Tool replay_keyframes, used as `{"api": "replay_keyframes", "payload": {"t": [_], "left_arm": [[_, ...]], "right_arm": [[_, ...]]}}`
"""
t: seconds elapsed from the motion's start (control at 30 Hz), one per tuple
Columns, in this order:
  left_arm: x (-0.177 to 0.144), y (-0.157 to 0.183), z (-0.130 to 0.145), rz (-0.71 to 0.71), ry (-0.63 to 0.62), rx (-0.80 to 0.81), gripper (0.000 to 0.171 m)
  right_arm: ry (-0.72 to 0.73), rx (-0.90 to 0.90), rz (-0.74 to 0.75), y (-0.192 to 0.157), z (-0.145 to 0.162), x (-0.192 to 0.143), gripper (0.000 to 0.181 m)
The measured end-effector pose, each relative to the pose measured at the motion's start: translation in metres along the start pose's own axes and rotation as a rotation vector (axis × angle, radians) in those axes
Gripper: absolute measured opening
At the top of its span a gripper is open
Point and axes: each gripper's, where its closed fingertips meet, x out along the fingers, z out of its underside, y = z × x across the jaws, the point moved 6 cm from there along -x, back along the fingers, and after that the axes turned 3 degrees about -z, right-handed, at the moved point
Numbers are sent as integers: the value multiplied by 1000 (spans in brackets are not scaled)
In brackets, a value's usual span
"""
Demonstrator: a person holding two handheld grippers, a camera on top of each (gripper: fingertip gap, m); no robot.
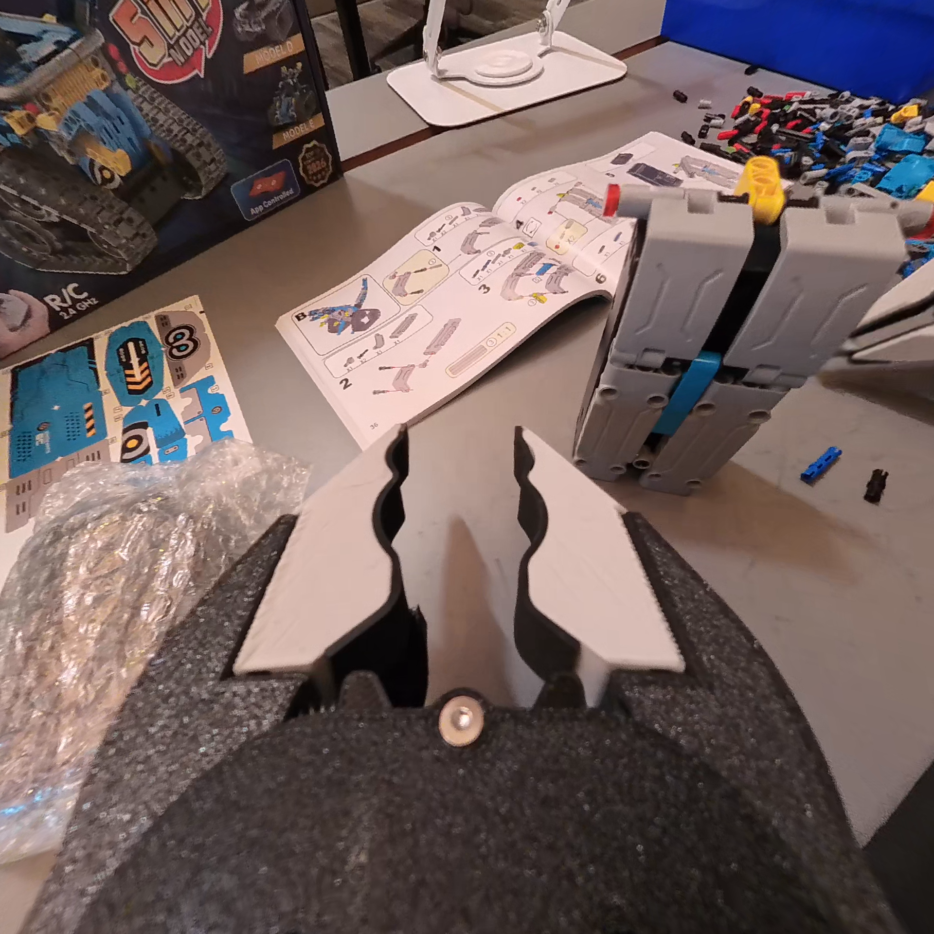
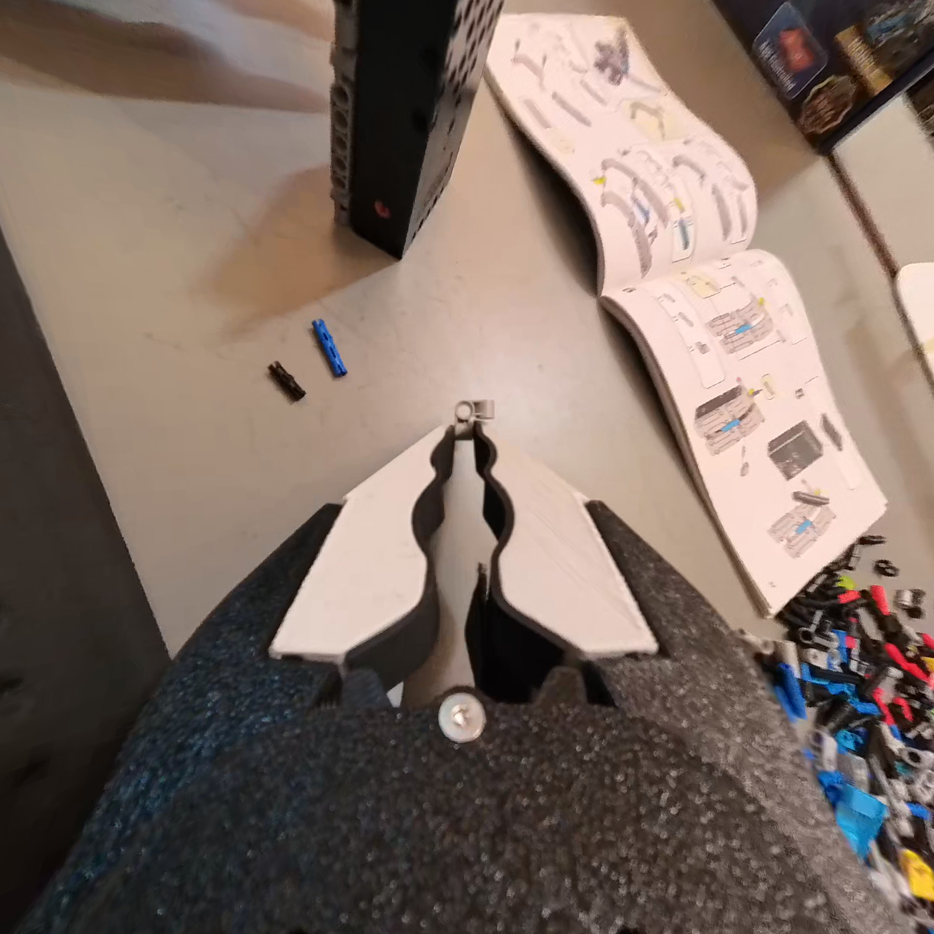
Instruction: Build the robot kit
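Observation:
My left gripper [image 1: 460, 437] is open and empty above the grey table, just short of an open instruction booklet [image 1: 470, 293]. A grey block-built assembly [image 1: 728, 323] with a blue part in its middle and a yellow connector on top stands upright to its right. My right gripper [image 2: 464, 429] is shut on a small grey connector piece [image 2: 472, 412] at its fingertips, held over the table. The same assembly [image 2: 399, 116] shows its black side ahead of it in the right wrist view. A blue pin [image 2: 329, 347] and a black pin [image 2: 286, 381] lie on the table to its left.
A pile of loose building pieces [image 1: 829, 136] lies at the right, also in the right wrist view [image 2: 869, 697]. A sticker sheet [image 1: 111, 394], crumpled bubble wrap [image 1: 116, 571] and the kit's box [image 1: 151, 126] are at the left. A white stand base [image 1: 505, 76] sits behind. The booklet [image 2: 707, 283] lies right. Tip to tip, the grippers are about 20 cm apart. The black pin [image 2: 286, 381] is about 6 cm from my right fingertips. It is also in sight in the left wrist view [image 1: 878, 483].

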Motion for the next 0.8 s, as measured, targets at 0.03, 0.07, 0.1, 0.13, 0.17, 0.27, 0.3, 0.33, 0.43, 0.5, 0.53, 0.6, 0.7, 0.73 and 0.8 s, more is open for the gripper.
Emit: {"api": "replay_keyframes", "payload": {"t": [0.03,0.07,0.1,0.13,0.17,0.27,0.3,0.33,0.43,0.5,0.53,0.6,0.7,0.73,0.8], "left_arm": [[0,0,0,-7,4,6,41],[-1,0,-1,-11,7,11,41],[-1,0,-1,-14,11,13,41],[-2,1,-1,-17,15,13,40],[-2,2,-2,-16,18,13,40],[-4,4,-3,-26,26,34,40],[-5,5,-4,-33,31,46,40],[-6,5,-5,-38,38,58,40],[-8,8,-6,-44,56,95,39],[-8,9,-7,-51,65,115,38],[-8,9,-7,-51,65,119,38],[-9,10,-7,-51,68,125,38],[-9,10,-7,-54,76,125,38],[-9,10,-8,-53,76,124,38],[-9,10,-7,-50,74,124,38]], "right_arm": [[32,-5,23,1,-4,-5,6],[65,-4,35,1,-7,-9,6],[87,6,31,0,-8,-11,6],[85,22,11,-2,-6,-12,6],[66,33,-7,-4,-3,-11,6],[35,32,-33,-10,1,-9,6],[29,29,-41,-12,1,-9,6],[25,24,-47,-14,1,-8,6],[-21,30,-103,-23,6,-3,6],[-36,45,-116,-25,6,-1,6],[-36,53,-121,-26,7,-1,6],[-33,76,-134,-25,7,-1,6],[-29,112,-158,-23,8,0,6],[-27,121,-164,-23,8,0,6],[-24,138,-174,-22,9,0,7]]}}
